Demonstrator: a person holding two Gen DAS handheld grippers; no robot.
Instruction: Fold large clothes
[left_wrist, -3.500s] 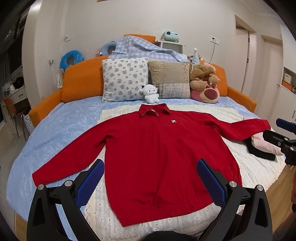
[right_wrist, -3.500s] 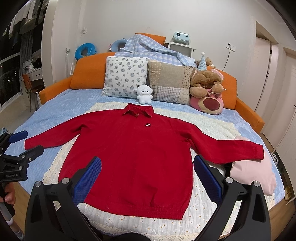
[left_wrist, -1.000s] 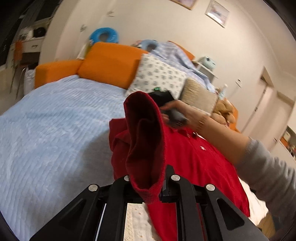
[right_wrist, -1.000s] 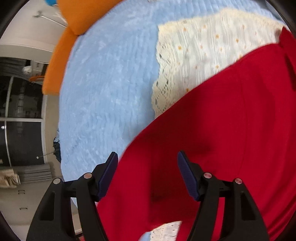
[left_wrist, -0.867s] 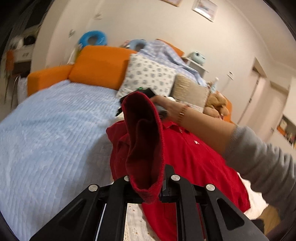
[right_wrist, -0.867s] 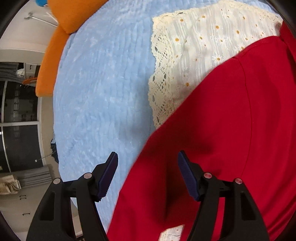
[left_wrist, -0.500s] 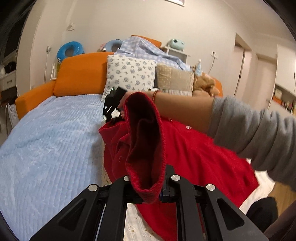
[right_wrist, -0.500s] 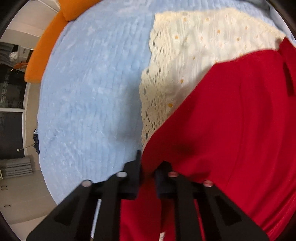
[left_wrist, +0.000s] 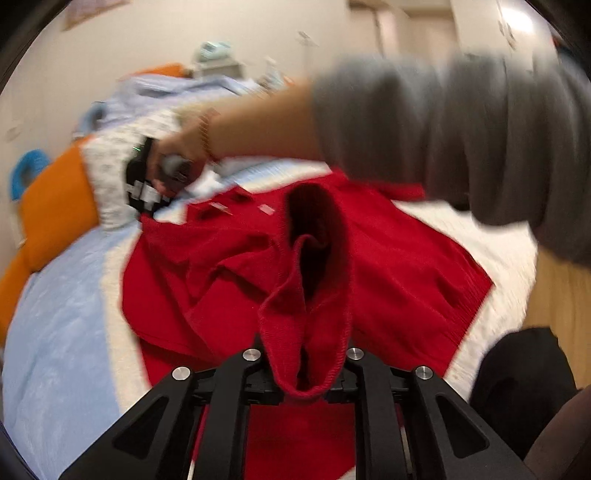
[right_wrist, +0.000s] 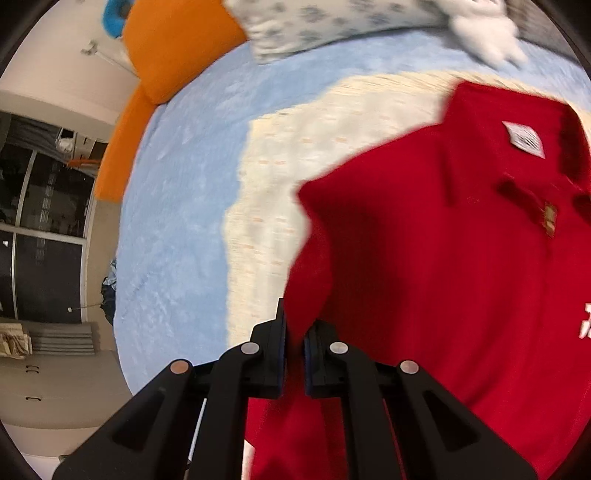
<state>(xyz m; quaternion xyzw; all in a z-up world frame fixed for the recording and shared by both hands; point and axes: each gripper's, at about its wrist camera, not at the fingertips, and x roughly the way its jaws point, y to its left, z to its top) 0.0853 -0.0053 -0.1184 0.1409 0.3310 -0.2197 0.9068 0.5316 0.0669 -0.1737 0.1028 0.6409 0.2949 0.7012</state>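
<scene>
Across the shirt (left_wrist: 399, 266), blurred forearm (left_wrist: 266, 122), perhaps pillows (right_wrist: 325, 22)

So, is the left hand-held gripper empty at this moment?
No, the left hand-held gripper is shut on the cuff of the red shirt, which stands up between its fingers.

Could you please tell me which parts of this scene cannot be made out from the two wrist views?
- Left wrist view: the pillows and headboard are smeared by motion blur; the grey-sleeved arm hides the bed's far side.
- Left claw: the red shirt cuff drapes over its fingertips.
- Right wrist view: the shirt's hem and other sleeve are cut off.
</scene>
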